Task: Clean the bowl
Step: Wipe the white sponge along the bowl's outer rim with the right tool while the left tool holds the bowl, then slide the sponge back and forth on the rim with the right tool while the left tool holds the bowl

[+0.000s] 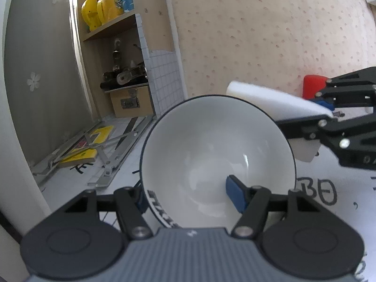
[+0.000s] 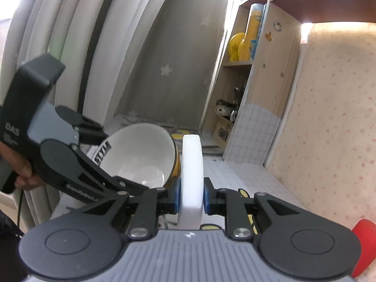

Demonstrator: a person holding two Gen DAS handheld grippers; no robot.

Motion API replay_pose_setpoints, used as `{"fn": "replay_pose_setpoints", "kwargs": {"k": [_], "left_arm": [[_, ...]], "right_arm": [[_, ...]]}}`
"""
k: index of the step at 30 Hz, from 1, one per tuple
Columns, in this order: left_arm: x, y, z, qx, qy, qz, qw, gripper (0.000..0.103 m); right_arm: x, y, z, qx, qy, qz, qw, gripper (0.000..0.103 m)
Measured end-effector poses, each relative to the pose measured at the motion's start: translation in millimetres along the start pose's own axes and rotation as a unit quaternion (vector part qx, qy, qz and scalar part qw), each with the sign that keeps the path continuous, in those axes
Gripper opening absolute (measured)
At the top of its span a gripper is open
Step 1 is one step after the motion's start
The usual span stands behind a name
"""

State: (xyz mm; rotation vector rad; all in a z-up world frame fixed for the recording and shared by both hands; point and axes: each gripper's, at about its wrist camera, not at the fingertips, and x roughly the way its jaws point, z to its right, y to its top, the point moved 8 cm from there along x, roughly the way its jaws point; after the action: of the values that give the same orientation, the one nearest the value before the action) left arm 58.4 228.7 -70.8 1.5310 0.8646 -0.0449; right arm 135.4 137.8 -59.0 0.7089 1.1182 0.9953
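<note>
White bowl with a dark rim sits tilted in the left gripper, opening facing the camera. Jaws partly closed on its near wall: one blue pad inside, the other outside. Right gripper is nearly shut, both blue pads pressed on a white sponge, held edge-up just right of the bowl's rim.
</note>
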Motion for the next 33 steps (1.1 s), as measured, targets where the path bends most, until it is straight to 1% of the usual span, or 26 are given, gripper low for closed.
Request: {"fn": "replay_pose_setpoints", "kwargs": {"k": [3,7,10,14,16,20,22,28,29,30,31,32,33], "left_arm": [[-1,0,1,0.008,-0.007,-0.002,0.9999,0.063],[1,4,-2,0.001,-0.018,0.002,0.9998,0.063],[1,10,0,0.012,-0.007,0.025,0.9996,0.064],[2,12,4,0.016,0.002,0.025,0.9996,0.065],[2,11,3,0.010,0.001,0.022,0.9997,0.065],[1,9,0,-0.003,0.003,0.017,0.9998,0.065],[0,8,0,-0.005,0.007,0.018,0.9998,0.065],[0,7,-1,-0.010,0.009,0.015,0.9998,0.065],[0,6,-1,-0.010,0.009,0.015,0.9998,0.065],[0,6,-1,-0.010,0.008,0.014,0.9998,0.065],[0,5,-1,-0.011,0.008,0.013,0.9998,0.065],[0,5,-1,-0.011,0.009,0.013,0.9998,0.065],[0,4,-1,-0.012,0.010,0.012,0.9998,0.065]], "right_arm": [[0,0,0,-0.001,0.000,0.001,1.000,0.019],[-1,0,-1,-0.002,-0.001,0.001,1.000,0.019],[-4,-3,-3,-0.004,-0.001,-0.001,1.000,0.019],[-3,-2,-2,-0.005,-0.004,-0.002,1.000,0.019],[-5,0,-3,-0.005,-0.007,0.004,1.000,0.019],[-16,10,1,0.014,-0.004,0.039,0.999,0.019],[-19,12,0,0.012,-0.007,0.044,0.999,0.019],[-6,-4,-9,-0.008,0.006,-0.010,1.000,0.019],[-6,-4,-8,-0.008,0.005,-0.009,1.000,0.019],[-6,-4,-8,-0.006,0.004,-0.007,1.000,0.019],[-9,0,-6,0.000,0.002,0.005,1.000,0.019],[-13,4,-3,0.006,0.000,0.017,1.000,0.019],[-19,11,0,0.017,-0.001,0.039,0.999,0.019]]}}
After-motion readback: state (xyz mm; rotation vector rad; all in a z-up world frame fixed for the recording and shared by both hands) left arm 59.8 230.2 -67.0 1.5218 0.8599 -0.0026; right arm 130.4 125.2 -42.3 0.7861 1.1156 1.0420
